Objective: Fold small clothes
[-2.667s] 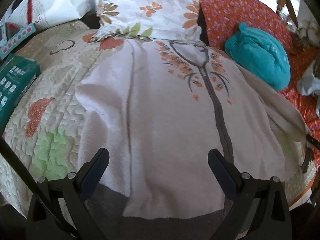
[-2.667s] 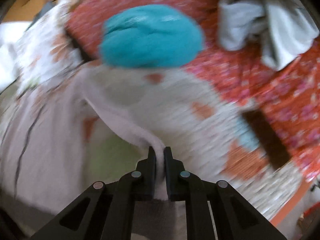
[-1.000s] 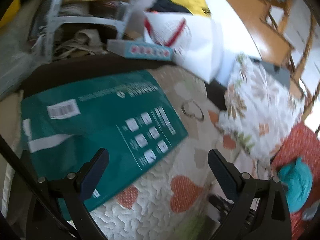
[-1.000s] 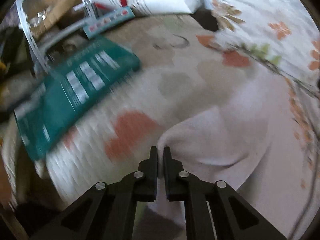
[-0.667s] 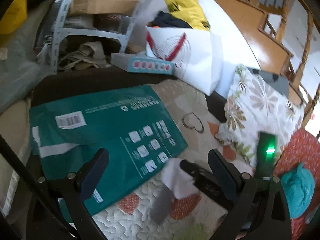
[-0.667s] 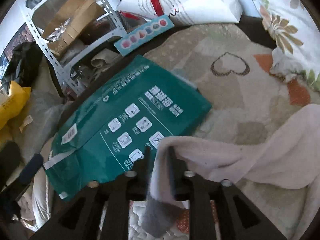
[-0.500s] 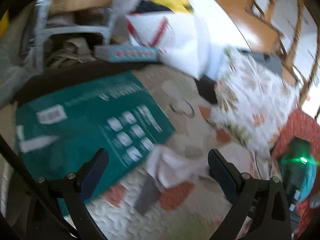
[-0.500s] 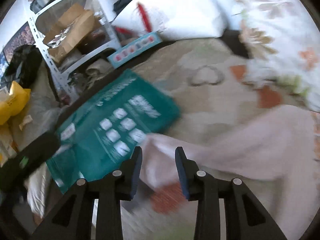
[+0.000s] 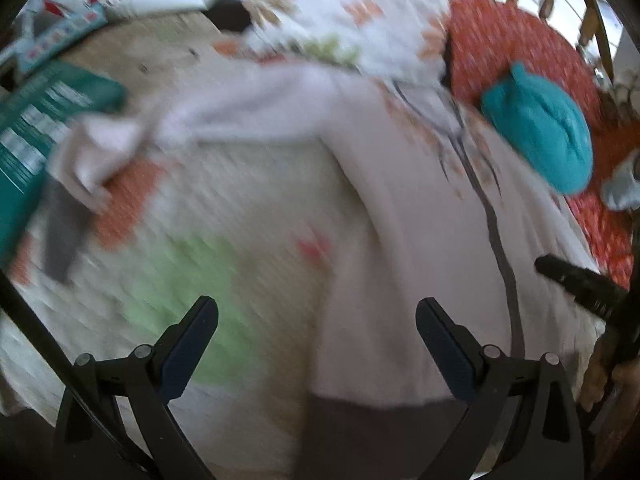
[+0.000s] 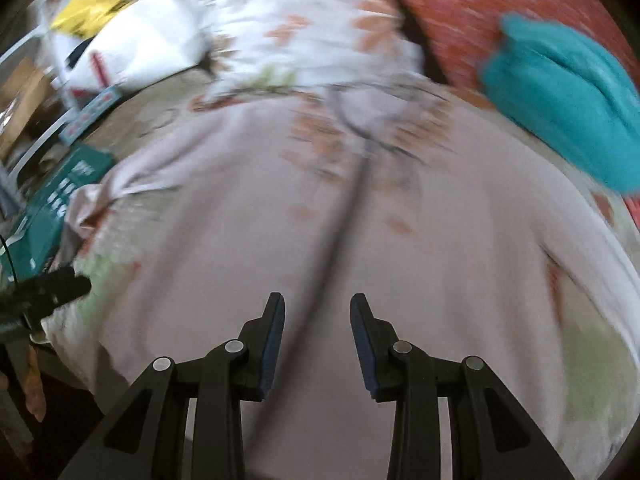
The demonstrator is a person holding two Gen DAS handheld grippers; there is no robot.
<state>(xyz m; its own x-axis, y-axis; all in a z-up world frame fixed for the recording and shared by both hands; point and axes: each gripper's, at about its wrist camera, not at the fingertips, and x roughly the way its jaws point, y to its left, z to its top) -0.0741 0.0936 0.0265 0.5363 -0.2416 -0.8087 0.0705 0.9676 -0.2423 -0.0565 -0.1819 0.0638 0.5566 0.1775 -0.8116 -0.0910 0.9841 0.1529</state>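
Bed with quilted cover (image 9: 224, 184) printed with orange and green patches. Lying on it: a white garment (image 10: 360, 232) spread flat, one sleeve (image 9: 256, 108) reaching toward a green box (image 9: 36, 128); a floral pillow (image 9: 340, 12); a red patterned cloth (image 9: 516, 40) bearing a teal bundle (image 9: 540, 128).

Left hand-held gripper (image 9: 317, 322) wide apart, right hand-held gripper (image 10: 317, 322) seemingly part-open, both empty, angled downward.

quilt (image 9: 224, 200) motion-blurred, garment (image 10: 320, 208) hem cut off

Garment (image 10: 400, 240) – soft matt cloth; quilt (image 9: 224, 216) – stitched.
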